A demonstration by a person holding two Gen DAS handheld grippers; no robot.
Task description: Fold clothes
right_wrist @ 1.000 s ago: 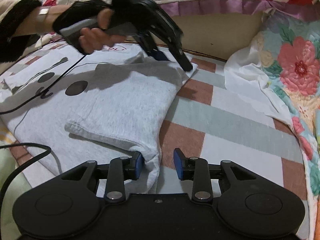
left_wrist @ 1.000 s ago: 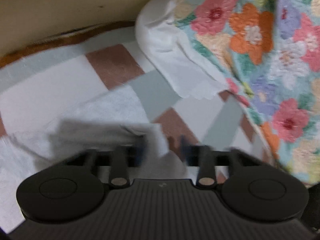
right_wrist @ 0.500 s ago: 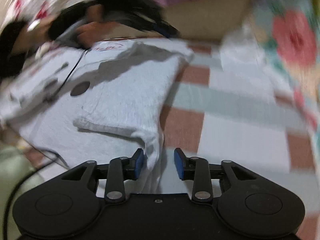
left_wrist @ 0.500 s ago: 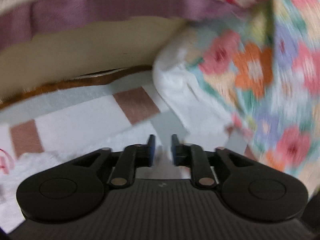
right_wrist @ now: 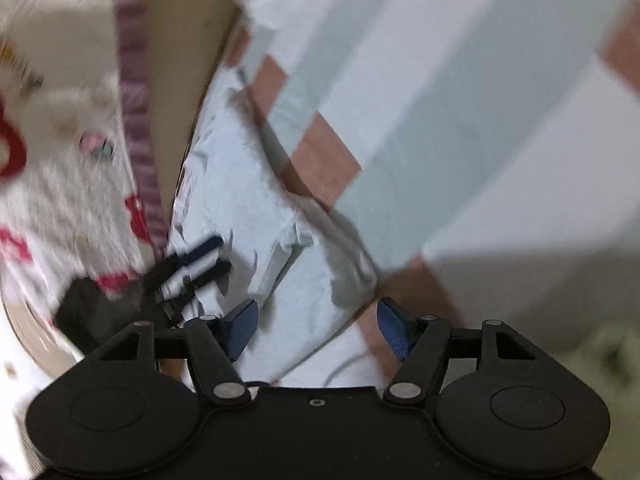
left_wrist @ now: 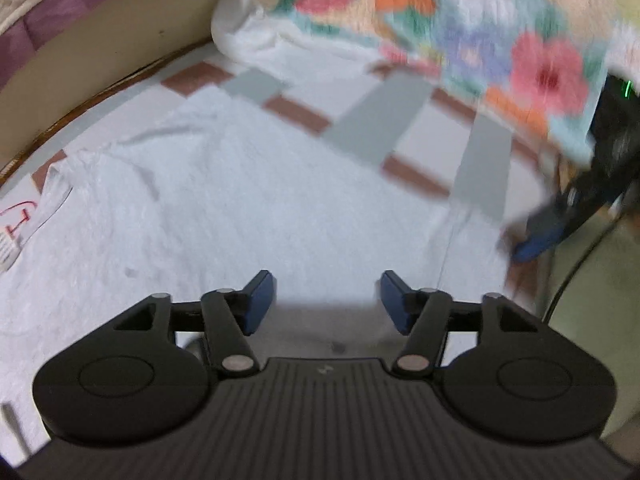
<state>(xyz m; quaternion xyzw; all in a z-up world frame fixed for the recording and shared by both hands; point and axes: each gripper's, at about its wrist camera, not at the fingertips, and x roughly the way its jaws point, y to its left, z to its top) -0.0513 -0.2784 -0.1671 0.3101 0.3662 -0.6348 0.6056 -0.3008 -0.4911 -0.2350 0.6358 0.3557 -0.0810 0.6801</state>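
Grippers [left_wrist: 326, 300] [right_wrist: 316, 330] apparently empty above shirt [left_wrist: 248, 208]

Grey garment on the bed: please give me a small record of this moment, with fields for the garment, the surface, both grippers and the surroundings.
garment: light grey garment, lying spread on the bed, one side folded over
surface: checked bed cover in white, grey-green and brown
left gripper: open, nothing between the fingers, over the garment
right gripper: open, holding nothing, at the garment's edge
surroundings: floral quilt bunched beside the garment; beige headboard behind
image quality: both views blurred by motion
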